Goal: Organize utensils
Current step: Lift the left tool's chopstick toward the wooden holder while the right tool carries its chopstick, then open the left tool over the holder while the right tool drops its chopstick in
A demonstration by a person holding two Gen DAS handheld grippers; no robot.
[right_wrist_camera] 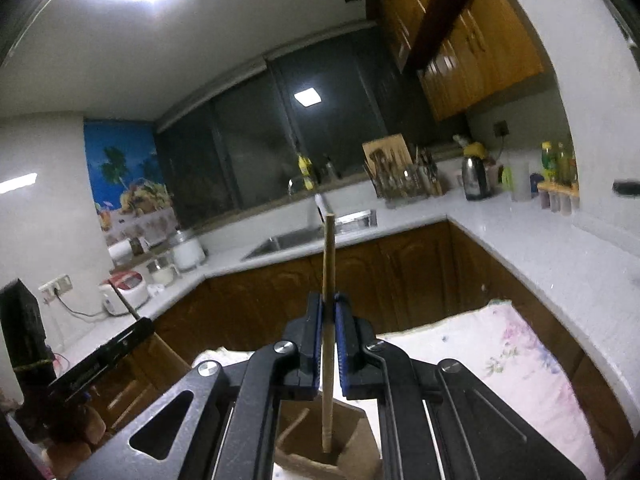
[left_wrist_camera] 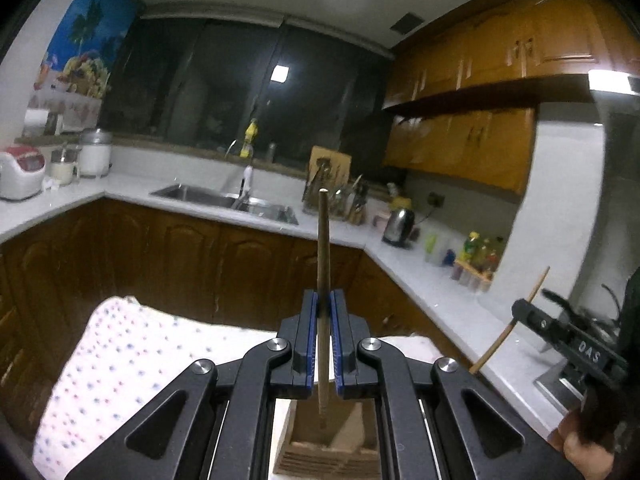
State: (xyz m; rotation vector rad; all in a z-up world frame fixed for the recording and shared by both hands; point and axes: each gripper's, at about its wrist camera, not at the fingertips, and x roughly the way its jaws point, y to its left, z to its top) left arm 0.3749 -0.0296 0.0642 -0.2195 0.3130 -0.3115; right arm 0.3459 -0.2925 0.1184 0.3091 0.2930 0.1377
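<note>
Left gripper (left_wrist_camera: 323, 304) clamped on a chopstick (left_wrist_camera: 322, 248), lower end down in the wooden holder (left_wrist_camera: 320, 454). Right gripper (right_wrist_camera: 329, 308) pinching a second chopstick (right_wrist_camera: 329, 264) (upright too), end in the same holder (right_wrist_camera: 352, 428). Holder on spotted cloth (left_wrist_camera: 120, 360); sink (left_wrist_camera: 224, 196) well beyond.

Left wrist: looked forward along its black two-finger gripper (left_wrist_camera: 323, 300), close above a brown wooden slotted holder (left_wrist_camera: 326, 454) | Right wrist: likewise, tilted | Shared: steel sink (left_wrist_camera: 224, 196) (right_wrist_camera: 304, 236), white countertop (left_wrist_camera: 420, 264) (right_wrist_camera: 520, 232), dark window (left_wrist_camera: 240, 84) (right_wrist_camera: 280, 128).
</note>
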